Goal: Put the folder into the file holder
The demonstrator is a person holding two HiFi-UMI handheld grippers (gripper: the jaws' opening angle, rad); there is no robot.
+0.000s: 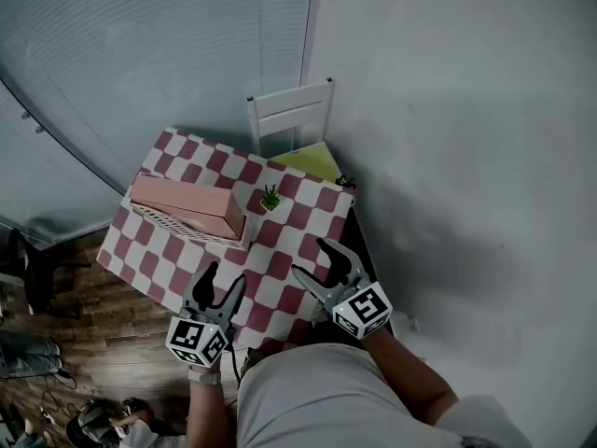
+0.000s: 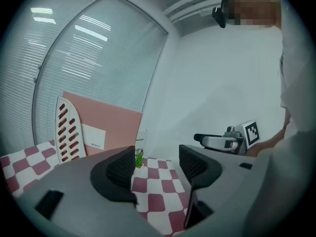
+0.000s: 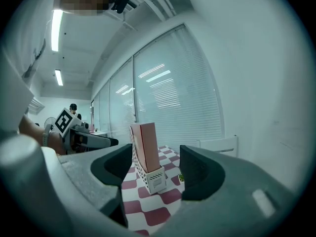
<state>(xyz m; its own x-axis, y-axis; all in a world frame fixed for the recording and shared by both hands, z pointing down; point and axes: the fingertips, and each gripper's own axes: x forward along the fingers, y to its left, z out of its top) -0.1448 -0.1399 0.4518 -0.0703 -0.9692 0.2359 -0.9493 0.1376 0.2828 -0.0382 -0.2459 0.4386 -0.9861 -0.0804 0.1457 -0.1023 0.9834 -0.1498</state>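
My left claw (image 1: 224, 276) and right claw (image 1: 310, 258) gape empty over the tabletop's (image 1: 291, 220) near edge, the folder (image 1: 182, 203) in its holder (image 1: 173, 224) well ahead.

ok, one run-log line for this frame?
folder: in file holder | left gripper: open, empty | right gripper: open, empty | both: over table, near edge
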